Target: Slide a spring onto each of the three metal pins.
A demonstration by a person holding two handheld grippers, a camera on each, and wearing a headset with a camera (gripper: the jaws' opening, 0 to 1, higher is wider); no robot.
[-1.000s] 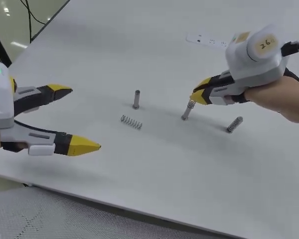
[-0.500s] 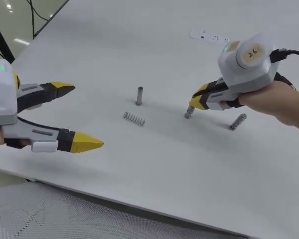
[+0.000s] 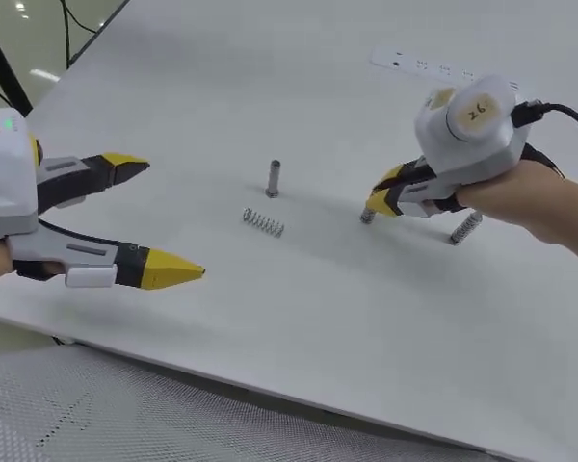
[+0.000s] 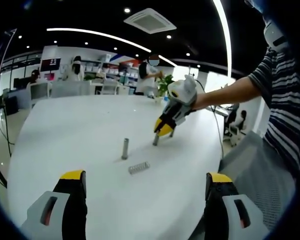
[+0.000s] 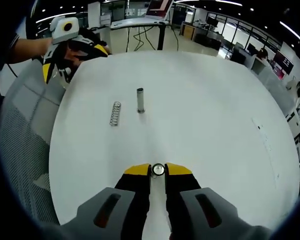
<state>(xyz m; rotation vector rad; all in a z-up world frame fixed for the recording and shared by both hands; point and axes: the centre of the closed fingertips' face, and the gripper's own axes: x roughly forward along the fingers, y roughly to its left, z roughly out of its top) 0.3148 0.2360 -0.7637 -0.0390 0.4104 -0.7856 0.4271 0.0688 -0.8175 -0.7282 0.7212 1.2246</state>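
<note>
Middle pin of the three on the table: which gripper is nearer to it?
Right. The right gripper has its jaws closed on the middle pin at its top; the left gripper hangs open well off to the side, beyond the loose spring.

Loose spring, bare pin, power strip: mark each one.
Loose spring (image 3: 263, 222), head view, middle coils.
Bare pin (image 3: 274, 178), head view, mid-shaft.
Power strip (image 3: 419, 65), head view, top face.

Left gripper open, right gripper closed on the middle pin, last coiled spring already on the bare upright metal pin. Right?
No: the head view shows the small coiled metal spring lying loose on the white table beside the bare upright metal pin, not on it. The rest stands.
</note>
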